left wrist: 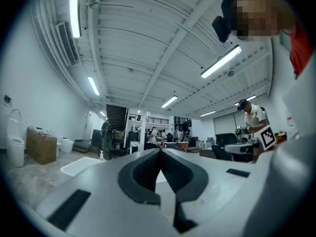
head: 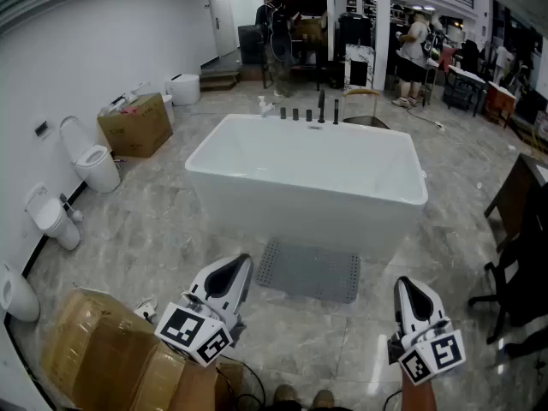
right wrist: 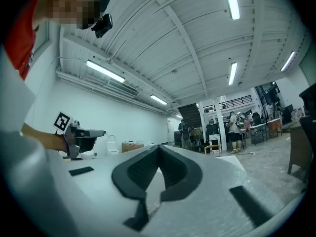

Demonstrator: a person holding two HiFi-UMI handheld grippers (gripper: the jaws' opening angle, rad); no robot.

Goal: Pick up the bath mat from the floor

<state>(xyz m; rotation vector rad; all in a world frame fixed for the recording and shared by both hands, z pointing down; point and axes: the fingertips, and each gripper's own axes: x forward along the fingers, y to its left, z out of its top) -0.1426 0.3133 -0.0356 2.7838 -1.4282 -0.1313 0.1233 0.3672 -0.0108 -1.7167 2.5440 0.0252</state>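
Note:
A grey bath mat (head: 309, 271) with a dotted surface lies flat on the marble floor, right against the near side of the white bathtub (head: 308, 174). In the head view my left gripper (head: 241, 262) is held near the mat's left end, jaws together and empty. My right gripper (head: 402, 284) is held to the right of the mat, also shut with nothing in it. Both gripper views point level across the room, and the mat is out of their sight. The left gripper (left wrist: 159, 150) and the right gripper (right wrist: 158, 147) each show their pads meeting at the tip.
A cardboard box (head: 107, 349) sits at my lower left and another (head: 137, 124) by the left wall. Toilets (head: 90, 157) line that wall. A dark chair (head: 518, 272) stands at the right. People (head: 415, 50) stand at tables far back.

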